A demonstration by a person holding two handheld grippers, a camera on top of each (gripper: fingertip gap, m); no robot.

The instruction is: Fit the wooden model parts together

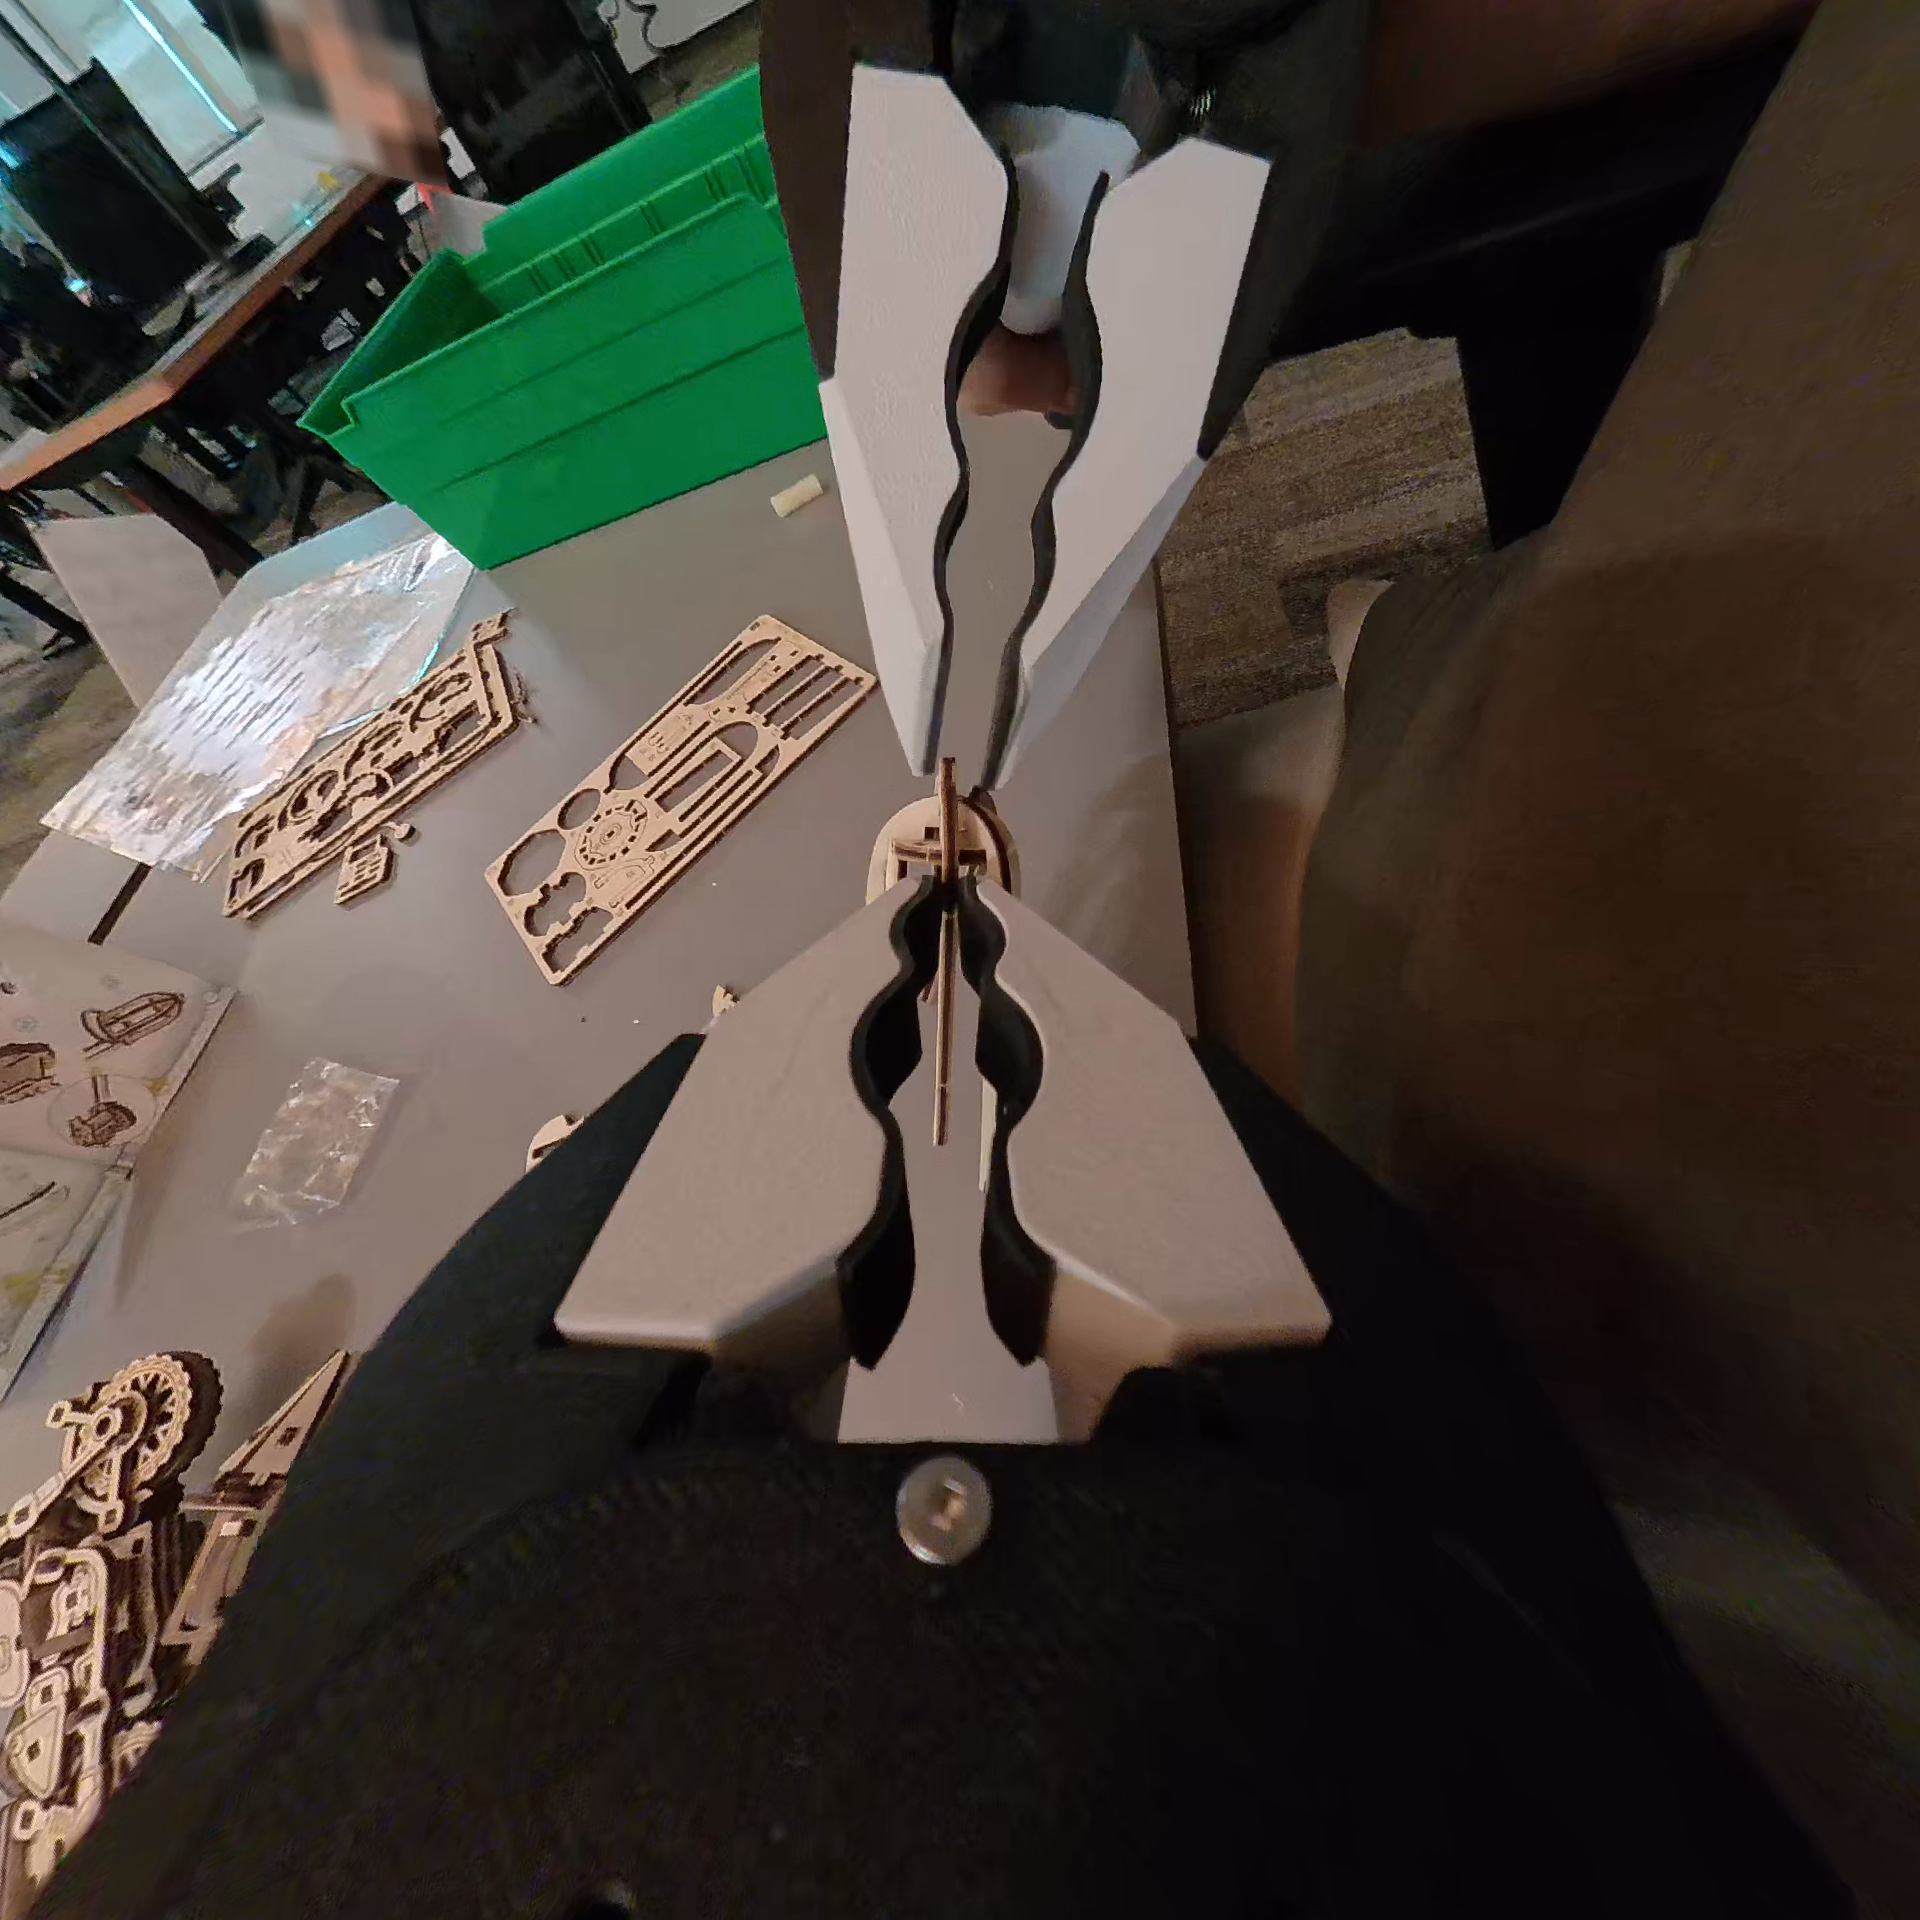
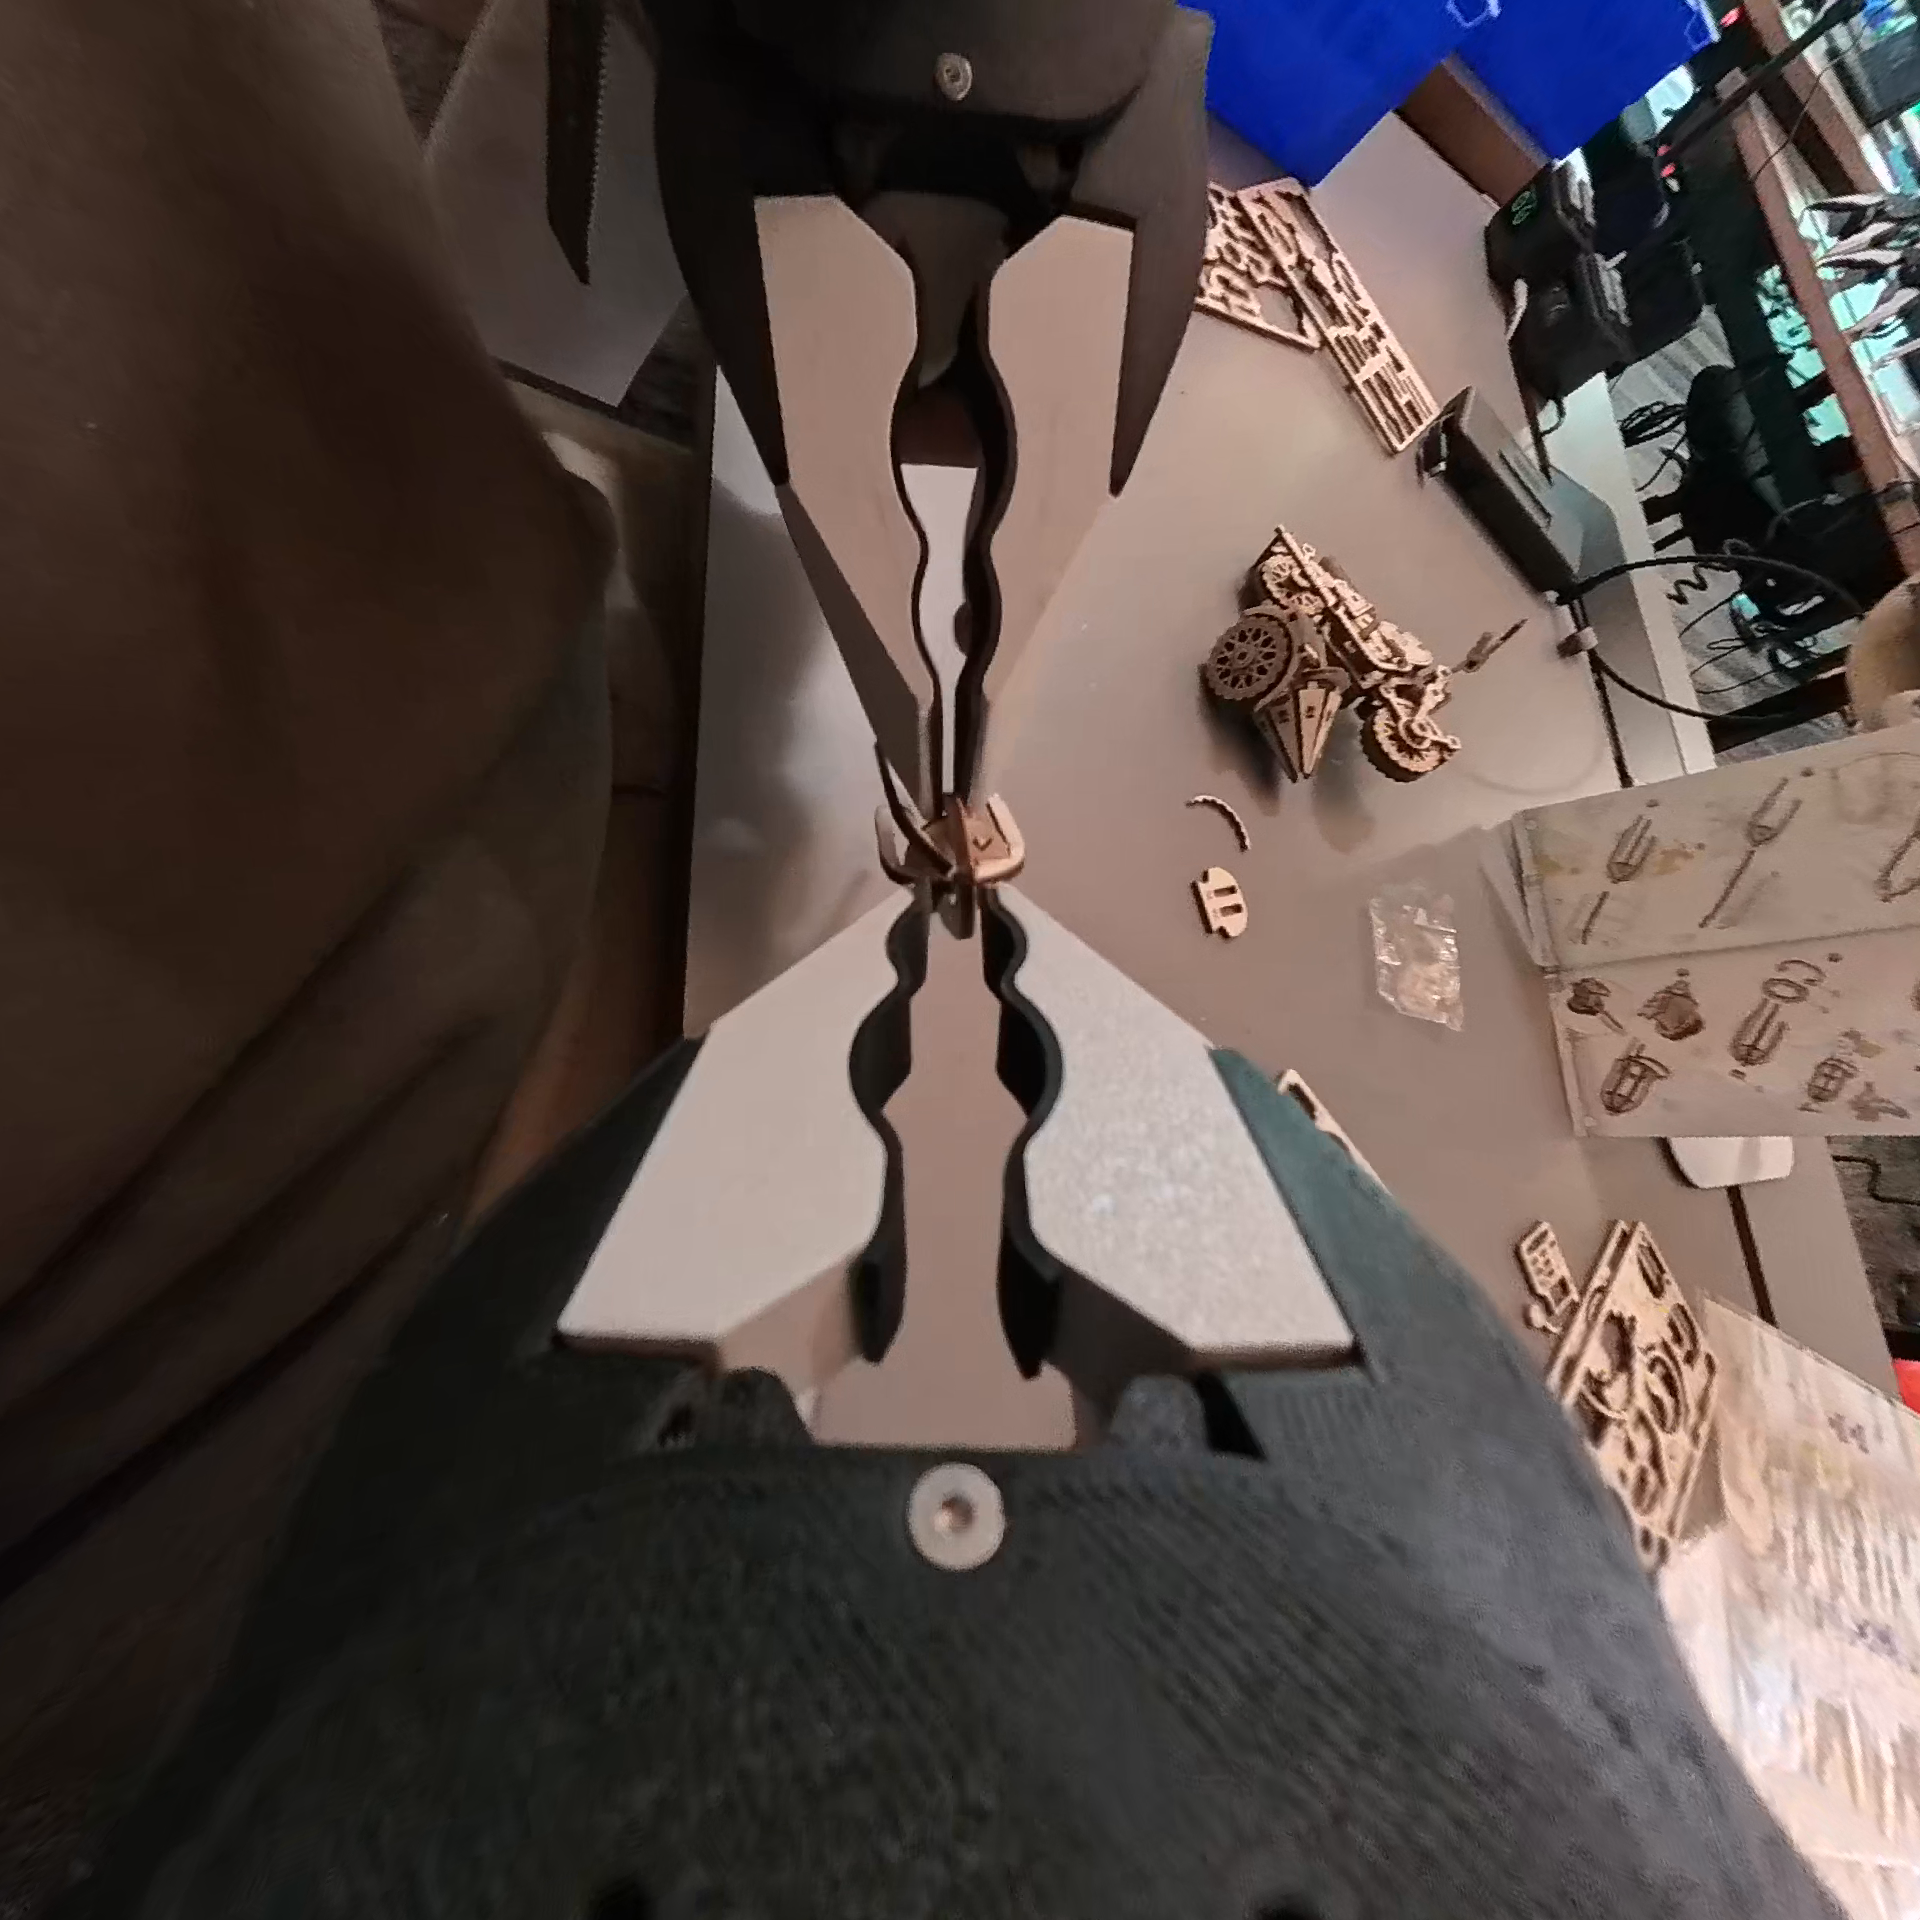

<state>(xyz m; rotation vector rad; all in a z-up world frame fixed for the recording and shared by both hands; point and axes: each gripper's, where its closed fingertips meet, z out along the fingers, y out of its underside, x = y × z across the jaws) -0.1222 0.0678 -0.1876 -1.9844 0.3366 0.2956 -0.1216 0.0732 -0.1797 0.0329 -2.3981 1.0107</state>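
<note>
Both pairs of jaws are pinched in on the same small wooden assembly, held in the air above the near edge of the grey table (image 1: 644, 1029). From the left wrist view, the left gripper (image 1: 943, 902) has its tips closed on a thin flat wooden strip (image 1: 941, 1029) that runs edge-on back between its fingers, and the strip's front end joins a rounded wooden piece (image 1: 896, 844) just ahead of the tips. Facing it nose to nose, the right gripper (image 1: 958, 767) comes in from the far side, with its tips closed on the top of the same assembly.

In the right wrist view the right gripper (image 2: 948, 902) clamps the small wooden part (image 2: 982, 844) at its very tips, while the left gripper (image 2: 951, 774) meets it from the opposite side, tips touching the part.

On the table lie two laser-cut wooden sheets (image 1: 681, 795) (image 1: 379, 753), side by side, with a crinkled plastic wrapper (image 1: 265, 707) beside them and a small clear bag (image 1: 312, 1143) nearer. A green bin (image 1: 592, 384) stands at the far end. A finished wooden motorcycle model (image 2: 1335, 665) stands well apart from the grippers, two loose small wooden bits (image 2: 1221, 906) (image 2: 1221, 816) between it and them, and instruction sheets (image 2: 1714, 935) lie alongside
</note>
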